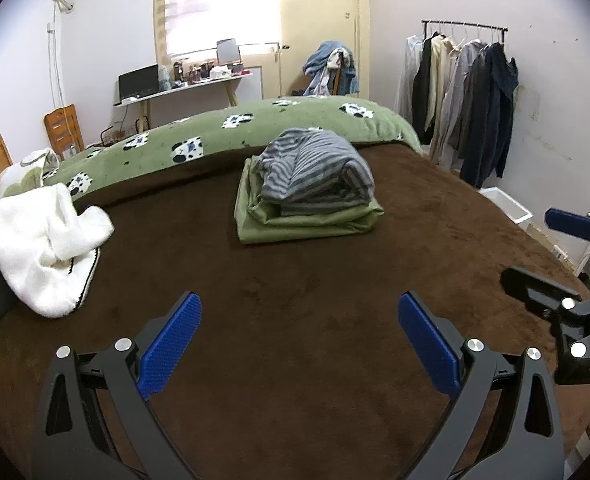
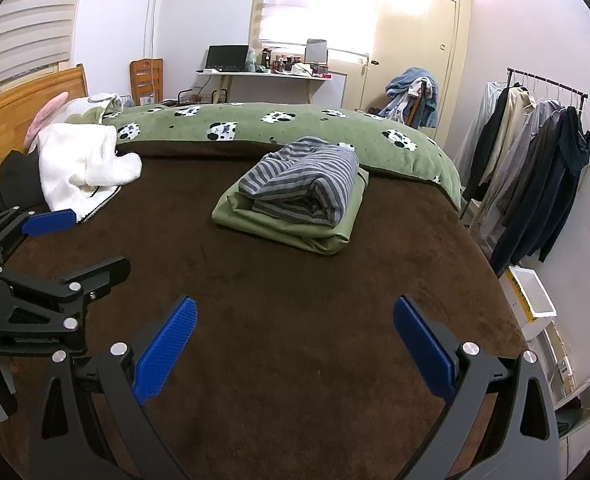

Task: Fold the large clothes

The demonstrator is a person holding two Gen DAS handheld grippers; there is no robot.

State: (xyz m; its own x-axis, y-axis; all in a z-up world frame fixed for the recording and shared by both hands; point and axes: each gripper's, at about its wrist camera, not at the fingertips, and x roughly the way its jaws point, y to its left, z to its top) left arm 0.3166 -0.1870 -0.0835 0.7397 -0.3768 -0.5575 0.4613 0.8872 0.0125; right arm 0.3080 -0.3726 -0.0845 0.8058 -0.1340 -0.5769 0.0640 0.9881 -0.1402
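A folded grey striped garment (image 1: 315,172) (image 2: 307,184) lies on top of a folded green garment (image 1: 307,222) (image 2: 279,228) in the middle of the brown bed cover (image 1: 295,280) (image 2: 295,280). A crumpled white fleece garment (image 1: 43,240) (image 2: 83,164) lies unfolded at the left. My left gripper (image 1: 299,336) is open and empty above the brown cover, well short of the stack. My right gripper (image 2: 295,336) is open and empty too; it also shows at the right edge of the left wrist view (image 1: 535,252). The left gripper shows at the left of the right wrist view (image 2: 83,240).
A green panda-print duvet (image 1: 231,132) (image 2: 295,128) lies along the bed's far side. A clothes rack with hanging jackets (image 1: 467,96) (image 2: 535,152) stands at the right, a white bin (image 2: 531,296) below it. A desk (image 2: 271,76), wooden chair (image 2: 147,80) and headboard (image 2: 23,100) stand behind.
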